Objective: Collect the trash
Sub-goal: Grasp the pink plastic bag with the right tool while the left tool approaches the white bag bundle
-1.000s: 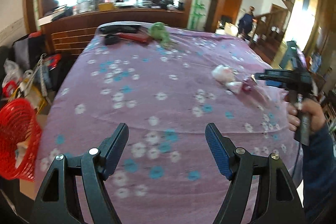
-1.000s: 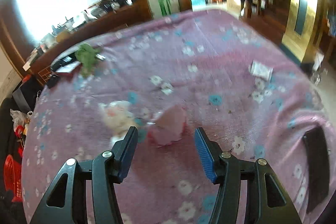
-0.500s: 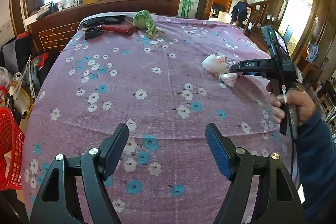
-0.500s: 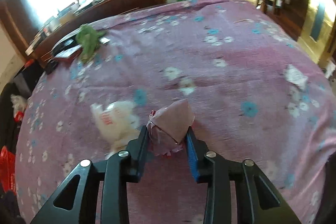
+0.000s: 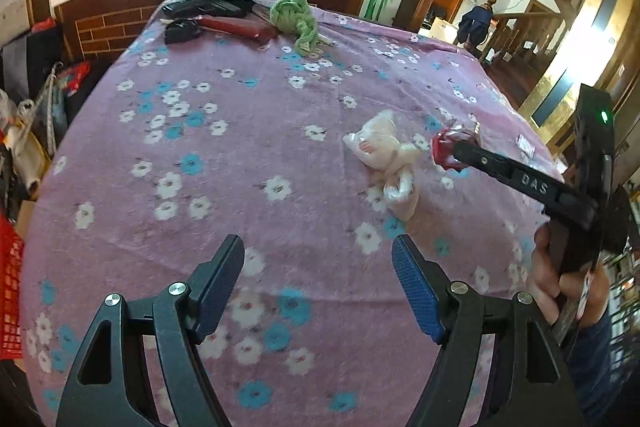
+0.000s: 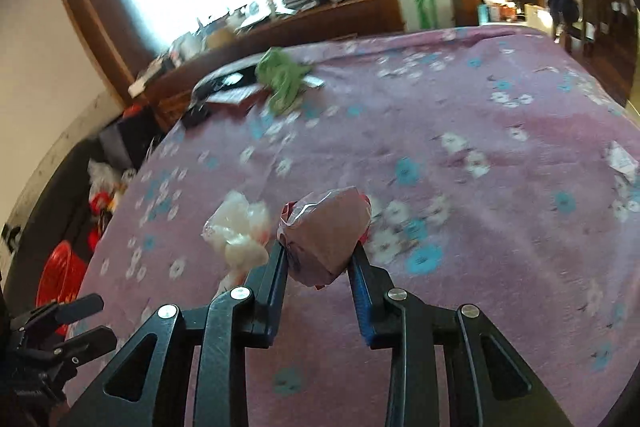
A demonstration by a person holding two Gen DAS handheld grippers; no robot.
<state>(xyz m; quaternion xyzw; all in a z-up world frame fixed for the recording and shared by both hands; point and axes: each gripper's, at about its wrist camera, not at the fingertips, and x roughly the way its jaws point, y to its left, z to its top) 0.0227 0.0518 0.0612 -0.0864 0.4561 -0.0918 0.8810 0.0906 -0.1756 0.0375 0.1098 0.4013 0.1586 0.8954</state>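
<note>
A crumpled pink wrapper (image 6: 326, 235) sits between the jaws of my right gripper (image 6: 320, 255); the jaws are closing and both pads press on it, just above the purple flowered tablecloth (image 6: 480, 115). In the left wrist view the same wrapper (image 5: 450, 147) shows at the tip of the right gripper (image 5: 460, 151), held by a hand in a blue sleeve. A crumpled white plastic bag (image 5: 384, 155) lies on the cloth right beside it. My left gripper (image 5: 318, 267) hovers open over the near part of the table with nothing between its fingers.
A green cloth (image 5: 298, 17), a red case (image 5: 236, 27) and dark items (image 5: 208, 9) lie at the table's far end. A small paper scrap (image 6: 622, 159) rests near the right edge. A red basket (image 6: 60, 275) stands on the floor at the left. A person (image 5: 474, 23) stands far back by the stairs.
My right gripper has closed on the pink wrapper and lifted it slightly off the cloth, rolling as it did. My left gripper has moved forward over the table, still open.
</note>
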